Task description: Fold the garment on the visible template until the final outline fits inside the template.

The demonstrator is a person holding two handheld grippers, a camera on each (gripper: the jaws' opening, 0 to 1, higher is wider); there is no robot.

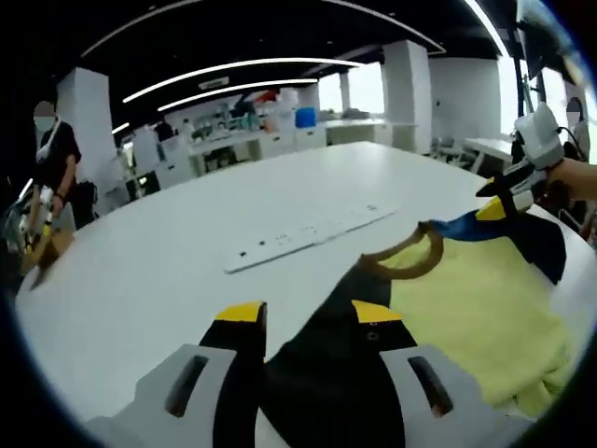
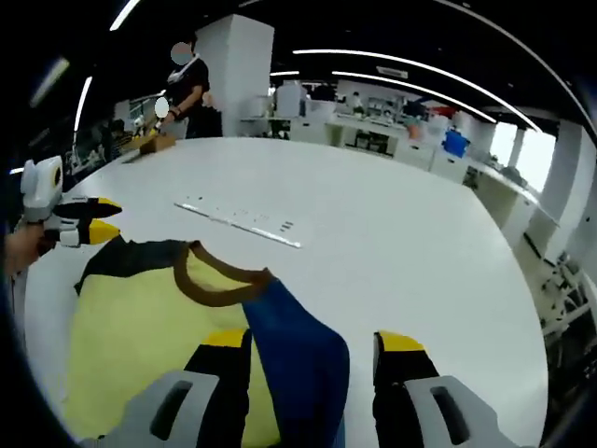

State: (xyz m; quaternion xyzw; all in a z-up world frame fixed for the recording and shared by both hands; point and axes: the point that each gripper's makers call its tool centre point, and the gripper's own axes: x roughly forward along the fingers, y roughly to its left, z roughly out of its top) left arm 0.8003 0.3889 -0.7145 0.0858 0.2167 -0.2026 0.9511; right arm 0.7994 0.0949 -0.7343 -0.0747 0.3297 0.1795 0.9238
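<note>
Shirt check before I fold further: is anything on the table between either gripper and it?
Nothing visible. The left gripper already has the shirt's dark sleeve between its fingers, and the right gripper sits at the blue sleeve. The white strip lies on the table beyond the collar, apart from the shirt.

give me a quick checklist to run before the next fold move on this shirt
1. Left gripper has cloth: ok, the dark sleeve lies between its jaws, though a firm pinch cannot be confirmed.
2. Right gripper has cloth: ok, the blue sleeve runs up between its jaws; whether it is clamped is unclear.
3. Garment in sight: ok, yellow body and brown collar show on the white table.
4. Template outline located: cannot tell, no outline is visible around the shirt.
5. Fabric lying flat: not ok, the yellow body is rumpled near its edge in the left gripper view.
6. White strip out of the way: ok, it lies apart, beyond the collar.
</note>
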